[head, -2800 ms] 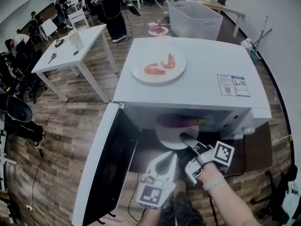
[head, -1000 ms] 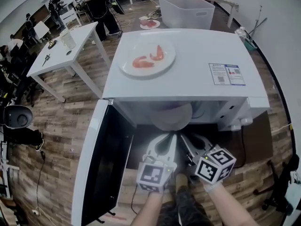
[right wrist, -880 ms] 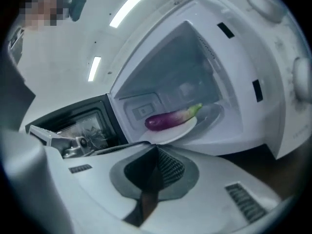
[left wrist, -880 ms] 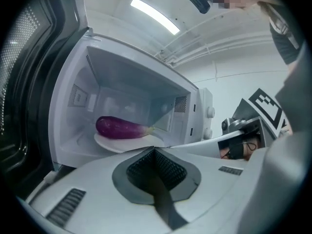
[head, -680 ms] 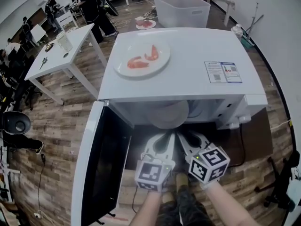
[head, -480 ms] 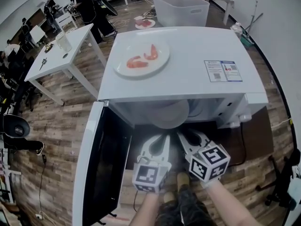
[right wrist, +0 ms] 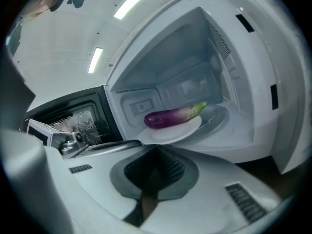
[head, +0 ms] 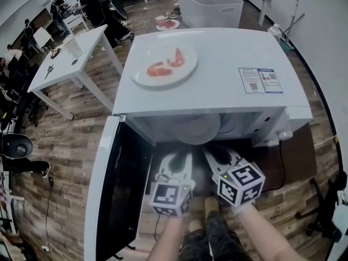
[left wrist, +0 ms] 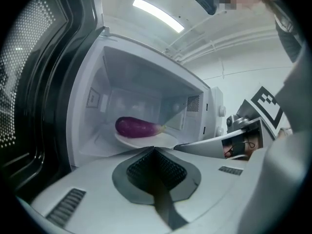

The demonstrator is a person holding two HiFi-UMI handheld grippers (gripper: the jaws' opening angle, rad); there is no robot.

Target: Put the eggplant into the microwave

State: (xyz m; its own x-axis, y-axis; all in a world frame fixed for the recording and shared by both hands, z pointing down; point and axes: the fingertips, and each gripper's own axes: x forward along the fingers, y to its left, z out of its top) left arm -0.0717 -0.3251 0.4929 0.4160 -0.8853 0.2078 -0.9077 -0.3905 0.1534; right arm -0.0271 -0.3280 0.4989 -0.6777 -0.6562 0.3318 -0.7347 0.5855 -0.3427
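Note:
The purple eggplant lies on a white plate inside the open white microwave. In the head view only the plate's rim shows under the microwave's top, and the eggplant is hidden. My left gripper and right gripper hover side by side just in front of the opening, a little short of the plate. Both are shut with nothing between their jaws.
The microwave door hangs open at the left of my left gripper. A plate of red food pieces sits on the microwave's top. A white table and a clear bin stand on the wooden floor beyond.
My right gripper has come off the plate's rim, drawn back and rolled. The plate now sits deeper in the microwave. My left gripper has drifted slightly left and back.

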